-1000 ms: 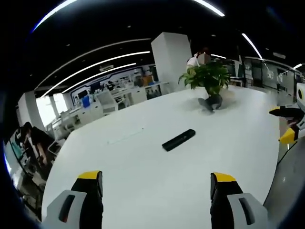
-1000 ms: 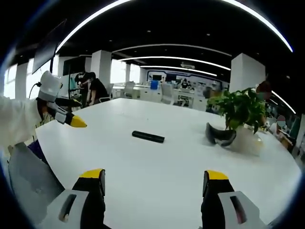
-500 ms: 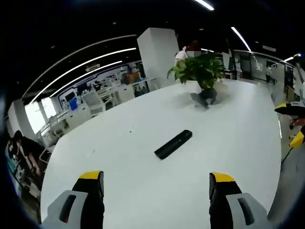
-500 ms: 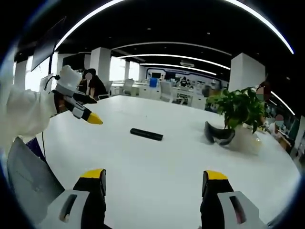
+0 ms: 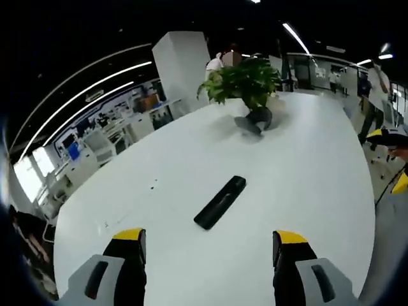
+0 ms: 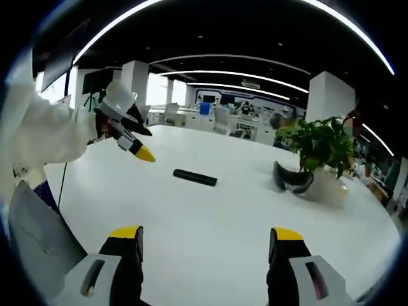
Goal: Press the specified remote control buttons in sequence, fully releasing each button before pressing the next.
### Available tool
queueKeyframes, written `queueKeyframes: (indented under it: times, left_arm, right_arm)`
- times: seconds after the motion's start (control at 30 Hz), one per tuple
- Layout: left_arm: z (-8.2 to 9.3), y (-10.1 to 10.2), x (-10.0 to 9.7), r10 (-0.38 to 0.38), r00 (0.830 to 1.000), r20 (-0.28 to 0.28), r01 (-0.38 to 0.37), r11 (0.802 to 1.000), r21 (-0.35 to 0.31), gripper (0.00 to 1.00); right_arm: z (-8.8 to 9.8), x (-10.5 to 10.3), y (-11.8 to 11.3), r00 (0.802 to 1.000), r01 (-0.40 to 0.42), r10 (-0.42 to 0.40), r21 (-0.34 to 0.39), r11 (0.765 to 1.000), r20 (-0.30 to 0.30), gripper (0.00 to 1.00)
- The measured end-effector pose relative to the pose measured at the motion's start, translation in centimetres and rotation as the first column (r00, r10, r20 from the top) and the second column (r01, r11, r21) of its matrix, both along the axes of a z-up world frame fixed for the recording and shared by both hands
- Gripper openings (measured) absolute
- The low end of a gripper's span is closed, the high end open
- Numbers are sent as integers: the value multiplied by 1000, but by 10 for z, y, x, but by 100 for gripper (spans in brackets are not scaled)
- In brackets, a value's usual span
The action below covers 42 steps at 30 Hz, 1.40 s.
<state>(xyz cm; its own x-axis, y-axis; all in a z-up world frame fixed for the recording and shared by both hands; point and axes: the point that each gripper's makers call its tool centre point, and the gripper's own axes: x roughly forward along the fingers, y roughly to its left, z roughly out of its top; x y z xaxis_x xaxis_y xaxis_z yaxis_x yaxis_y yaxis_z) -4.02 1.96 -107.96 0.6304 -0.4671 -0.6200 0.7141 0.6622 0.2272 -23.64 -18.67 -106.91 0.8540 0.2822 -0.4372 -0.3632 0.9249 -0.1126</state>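
Remote (image 5: 220, 201) nearer now, ahead between the spread left jaws.

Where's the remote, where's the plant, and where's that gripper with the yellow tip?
remote (image 5: 220, 202), left gripper view, middle of its black body.
plant (image 6: 320, 144), right gripper view, middle of its green leaves.
left gripper (image 6: 143, 152), right gripper view, on its yellow tip, above the white table (image 6: 210, 217).

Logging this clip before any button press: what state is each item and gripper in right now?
Remote: lying flat on the table, untouched.
Left gripper: open, holding nothing, above the table short of the remote.
Right gripper: open, holding nothing, farther from the remote.
Potted plant: upright.
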Motion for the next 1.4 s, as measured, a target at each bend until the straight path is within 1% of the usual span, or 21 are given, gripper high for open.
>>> queueKeyframes:
  times: [0.2, 0.23, 0.3, 0.37, 0.47, 0.57, 0.63, 0.7, 0.73, 0.8, 0.87, 0.9, 0.93, 1.0, 1.03, 1.07, 1.17, 1.2, 1.27, 1.3, 1.4]
  left_arm:
    - [-5, -6, 17, -40, 999, -32, 41, 999, 25, 76]
    - [-7, -8, 20, -51, 998, -43, 52, 998, 28, 73]
    - [-8, -10, 25, -60, 997, -46, 62, 997, 37, 70]
    - [-13, -14, 30, -79, 995, -68, 83, 995, 53, 67]
    - [-20, -21, 36, -119, 987, -107, 126, 990, 63, 67]
    - [-29, -26, 42, -138, 979, -152, 152, 985, 86, 66]
    - [-34, -30, 45, -155, 971, -184, 174, 980, 93, 63]
    - [-37, -32, 49, -168, 966, -197, 191, 976, 101, 60]
    - [-40, -33, 51, -178, 963, -202, 203, 973, 109, 61]
    - [-47, -35, 53, -214, 950, -228, 248, 959, 136, 61]
    - [-52, -38, 58, -235, 943, -237, 276, 949, 156, 60]
    - [-56, -39, 59, -254, 933, -255, 300, 940, 163, 59]
    - [-59, -39, 58, -256, 925, -280, 310, 936, 169, 59]
    - [-67, -39, 59, -272, 904, -329, 342, 923, 177, 59]
    - [-71, -37, 61, -269, 897, -350, 350, 916, 193, 59]
    - [-72, -37, 64, -268, 900, -344, 348, 917, 197, 59]
    - [-79, -37, 69, -294, 886, -359, 386, 896, 220, 52]
    - [-80, -38, 70, -296, 885, -359, 390, 893, 224, 52]
    - [-85, -42, 71, -299, 876, -378, 398, 890, 220, 53]
    - [-89, -42, 72, -298, 869, -395, 407, 885, 225, 54]
    - [-97, -39, 76, -304, 857, -417, 429, 869, 248, 53]
  right_arm:
    - [-1, 0, 0, 1000, -2, 2, 1, 1000, -5, 79]
    - [-2, 0, 0, 1000, -2, 2, 0, 1000, -11, 78]
    - [-2, 0, 0, 1000, -3, 3, 0, 1000, -12, 78]
    - [-3, 0, 1, 1000, -4, 4, 1, 1000, -14, 78]
    - [-3, 0, 1, 1000, -4, 4, -1, 1000, -17, 77]
    - [-4, 0, 1, 1000, -5, 5, 1, 1000, -21, 76]
    - [-5, 0, 0, 1000, -5, 5, 0, 1000, -24, 76]
    - [-5, 0, 0, 1000, -5, 5, 2, 1000, -26, 75]
    - [-5, -1, 0, 1000, -6, 6, 4, 1000, -28, 74]
    - [-4, -1, 1, 1000, -7, 7, 6, 1000, -23, 73]
    - [-4, 0, 0, 1000, -5, 5, 6, 1000, -22, 72]
    - [-5, -1, 0, 1000, -5, 5, 6, 1000, -25, 72]
    - [-5, -1, 0, 1000, -6, 6, 4, 1000, -28, 72]
    - [-6, -1, 0, 1000, -7, 7, 3, 1000, -28, 72]
    - [-6, -1, 0, 1000, -7, 7, 2, 1000, -29, 71]
    - [-7, -1, 0, 999, -8, 8, 0, 1000, -34, 71]
    - [-8, -1, 1, 999, -9, 8, -6, 1000, -36, 70]
    - [-8, -1, 1, 999, -9, 9, -6, 1000, -37, 70]
    - [-8, -1, 1, 999, -9, 9, -7, 1000, -39, 70]
    - [-8, -1, 1, 999, -10, 10, -8, 1000, -40, 70]
    - [-10, -2, 1, 999, -12, 11, -11, 1000, -45, 69]
